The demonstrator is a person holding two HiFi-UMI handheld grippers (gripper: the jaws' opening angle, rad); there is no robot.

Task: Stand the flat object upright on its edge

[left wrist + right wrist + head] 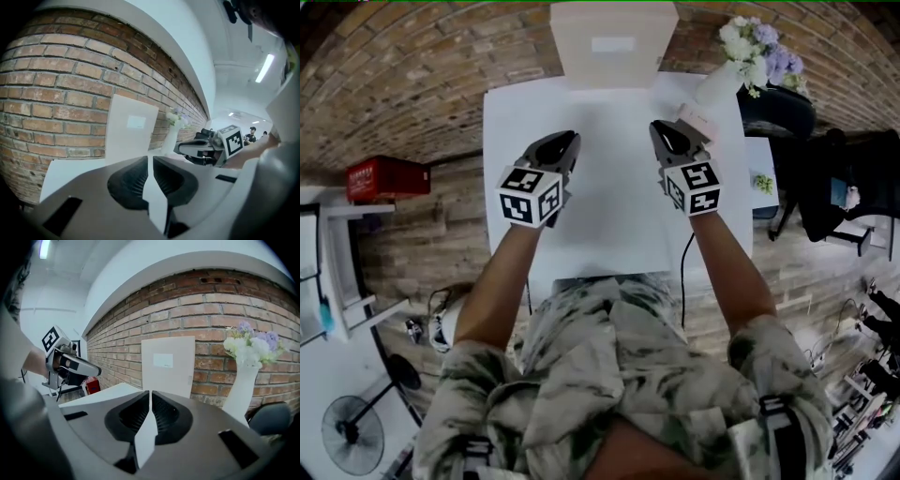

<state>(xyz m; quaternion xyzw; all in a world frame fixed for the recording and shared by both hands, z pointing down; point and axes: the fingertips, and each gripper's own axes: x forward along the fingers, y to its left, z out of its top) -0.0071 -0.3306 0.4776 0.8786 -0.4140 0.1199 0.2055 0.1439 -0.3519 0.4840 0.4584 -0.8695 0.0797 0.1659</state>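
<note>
Found the flat object [614,42] standing upright on its lower edge at the far end of the table [609,220], close against the brick wall [441,75]. Probably leaning there for support; could not resolve contact. Noted the vase [714,89] near its right, apart. Recorded the left gripper [558,148] and right gripper [670,139] both clenched on nothing, well short of the object. Judged the placement done, with the grippers kept clear to avoid toppling it.

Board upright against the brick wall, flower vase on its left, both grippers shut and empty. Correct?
Wrong side: the flower vase stands to the right of the board, as the head view shows. The rest holds.
</note>
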